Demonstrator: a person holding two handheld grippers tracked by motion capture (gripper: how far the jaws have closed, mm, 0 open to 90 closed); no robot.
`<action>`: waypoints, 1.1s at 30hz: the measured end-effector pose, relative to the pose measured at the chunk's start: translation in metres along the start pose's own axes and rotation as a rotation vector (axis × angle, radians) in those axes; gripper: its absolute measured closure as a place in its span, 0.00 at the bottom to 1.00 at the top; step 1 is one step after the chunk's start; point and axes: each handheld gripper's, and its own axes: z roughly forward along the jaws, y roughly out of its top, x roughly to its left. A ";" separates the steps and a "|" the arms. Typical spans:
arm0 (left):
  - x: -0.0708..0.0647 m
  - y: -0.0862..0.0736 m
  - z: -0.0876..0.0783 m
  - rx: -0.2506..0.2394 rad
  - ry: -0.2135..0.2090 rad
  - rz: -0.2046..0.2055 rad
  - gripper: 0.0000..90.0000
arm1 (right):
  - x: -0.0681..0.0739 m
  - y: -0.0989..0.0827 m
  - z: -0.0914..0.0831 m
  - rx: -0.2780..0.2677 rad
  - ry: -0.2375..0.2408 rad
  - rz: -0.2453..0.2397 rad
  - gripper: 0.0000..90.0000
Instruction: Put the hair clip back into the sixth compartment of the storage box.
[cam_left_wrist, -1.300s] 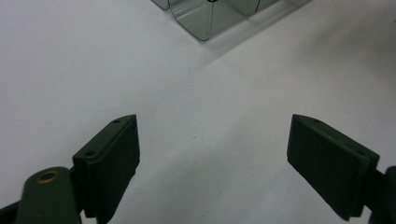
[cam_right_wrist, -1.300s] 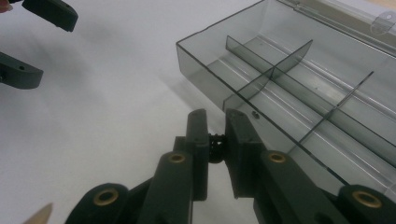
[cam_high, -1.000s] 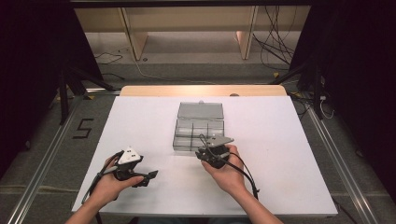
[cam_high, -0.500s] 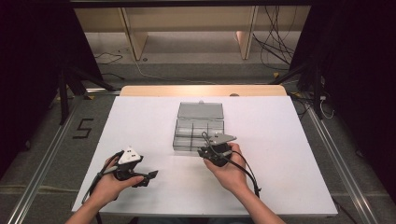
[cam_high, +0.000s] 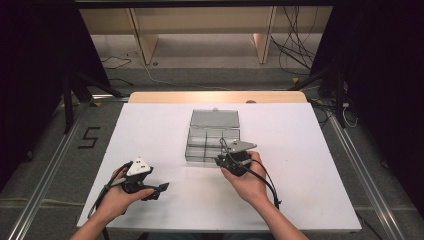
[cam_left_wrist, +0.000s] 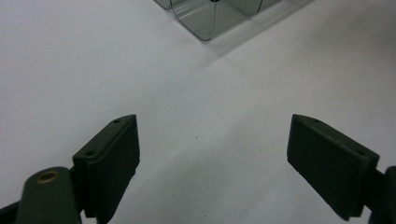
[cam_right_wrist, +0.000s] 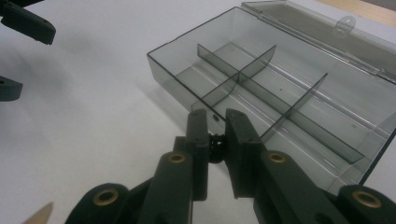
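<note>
While the person's right hand (cam_high: 248, 180) is resting on the white table (cam_high: 310, 165) just near of the clear compartment box (cam_high: 212, 139), the right gripper (cam_right_wrist: 216, 122) is pinching a small black part (cam_right_wrist: 215, 142) between its two jaws. Seen in the right gripper view, that part is sitting low in the narrow gap, touching both jaws, with the fingertips (cam_right_wrist: 197, 122) rising past it toward the box's near wall. The part is too small and dark to tell what it is. In that view it is showing just at the box's near edge; whether it is over the wall or the nearest compartment I cannot tell.

The box is lying open at the middle of the table, its lid (cam_high: 215, 118) folded flat on the far side and thin dividers (cam_right_wrist: 280, 109) splitting the tray into compartments.

At the near left of the table, the left gripper (cam_left_wrist: 212, 140) is being held low over the bare surface, well apart from the box, whose corner is showing at the far edge of the left gripper view. Its jaws are standing wide apart with nothing between them.
</note>
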 end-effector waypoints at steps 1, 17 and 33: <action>0.000 0.000 0.000 0.000 0.000 0.000 0.18 | 0.000 0.000 0.000 0.000 -0.001 -0.001 0.90; 0.000 0.000 0.000 0.003 -0.001 0.001 0.19 | -0.009 0.002 -0.004 0.003 -0.018 0.019 0.90; 0.001 0.000 0.000 0.004 -0.002 0.002 0.19 | -0.017 0.002 -0.007 0.011 -0.035 0.030 0.90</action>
